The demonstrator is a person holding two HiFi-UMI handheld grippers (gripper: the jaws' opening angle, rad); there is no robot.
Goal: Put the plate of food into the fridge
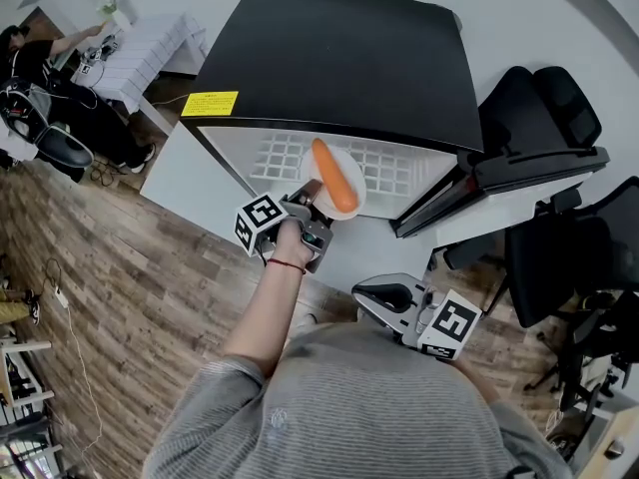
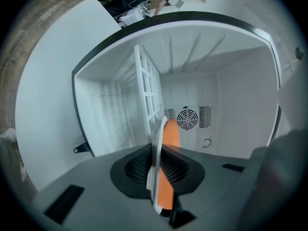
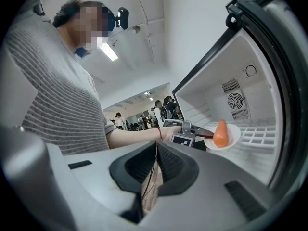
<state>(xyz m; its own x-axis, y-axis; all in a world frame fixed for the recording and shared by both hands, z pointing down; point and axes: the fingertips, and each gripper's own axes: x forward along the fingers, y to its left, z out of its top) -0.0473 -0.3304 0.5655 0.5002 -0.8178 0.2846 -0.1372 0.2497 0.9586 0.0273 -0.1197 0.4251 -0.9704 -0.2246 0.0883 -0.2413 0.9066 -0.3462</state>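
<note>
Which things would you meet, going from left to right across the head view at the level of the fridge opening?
yellow label → plate carrying the carrot → open fridge door

The carrot (image 1: 334,178) is orange, the plate (image 1: 353,161) white, the fridge top (image 1: 339,58) black.
</note>
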